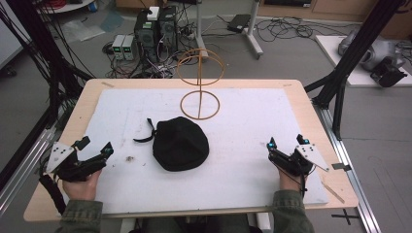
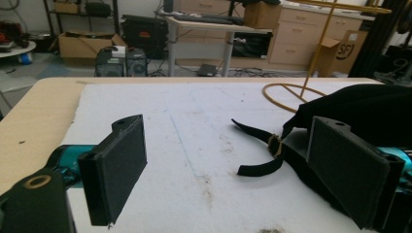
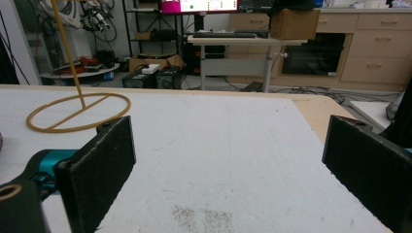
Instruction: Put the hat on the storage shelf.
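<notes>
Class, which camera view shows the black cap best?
The high view: the whole black cap lies unobstructed mid-table, strap trailing left. The left gripper view catches its edge and strap behind a jaw; the right gripper view adds nothing.

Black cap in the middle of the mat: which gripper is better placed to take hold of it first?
Probably the left gripper. Its open jaws point toward the black cap, whose strap lies just ahead. The right gripper, also open, faces bare mat.
</notes>
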Tool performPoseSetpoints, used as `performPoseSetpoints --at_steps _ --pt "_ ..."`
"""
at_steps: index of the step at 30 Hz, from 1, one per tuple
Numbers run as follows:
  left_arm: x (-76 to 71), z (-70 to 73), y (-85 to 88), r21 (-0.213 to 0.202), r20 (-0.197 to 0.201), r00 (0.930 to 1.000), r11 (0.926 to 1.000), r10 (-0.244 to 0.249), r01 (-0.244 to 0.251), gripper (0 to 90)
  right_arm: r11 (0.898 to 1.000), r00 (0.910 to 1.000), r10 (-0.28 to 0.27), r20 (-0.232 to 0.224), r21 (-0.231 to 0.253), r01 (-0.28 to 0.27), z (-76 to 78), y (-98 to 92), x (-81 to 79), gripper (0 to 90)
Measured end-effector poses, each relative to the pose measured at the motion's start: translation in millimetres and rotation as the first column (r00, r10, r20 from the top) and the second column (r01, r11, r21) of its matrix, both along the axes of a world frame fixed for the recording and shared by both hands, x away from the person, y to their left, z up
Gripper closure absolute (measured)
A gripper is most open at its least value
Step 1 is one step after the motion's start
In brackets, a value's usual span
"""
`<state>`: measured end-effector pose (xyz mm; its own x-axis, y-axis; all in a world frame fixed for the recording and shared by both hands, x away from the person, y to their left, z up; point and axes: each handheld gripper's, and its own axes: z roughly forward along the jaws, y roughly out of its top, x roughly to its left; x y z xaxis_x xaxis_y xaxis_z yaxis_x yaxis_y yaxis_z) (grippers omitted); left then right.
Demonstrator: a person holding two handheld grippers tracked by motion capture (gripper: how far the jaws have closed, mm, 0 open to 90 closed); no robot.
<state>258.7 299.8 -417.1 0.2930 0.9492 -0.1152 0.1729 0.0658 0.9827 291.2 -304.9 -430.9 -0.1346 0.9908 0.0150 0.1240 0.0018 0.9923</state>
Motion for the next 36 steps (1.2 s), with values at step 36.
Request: performPoseSetpoints --at_steps 36 --pt "18.7 19.8 -51.3 0.087 -0.049 0.9778 0.9745 -0.203 0.207 15.0 0.999 0.9987 0.042 -0.03 0.0 -0.042 -2.0 -2.5 0.0 4.4"
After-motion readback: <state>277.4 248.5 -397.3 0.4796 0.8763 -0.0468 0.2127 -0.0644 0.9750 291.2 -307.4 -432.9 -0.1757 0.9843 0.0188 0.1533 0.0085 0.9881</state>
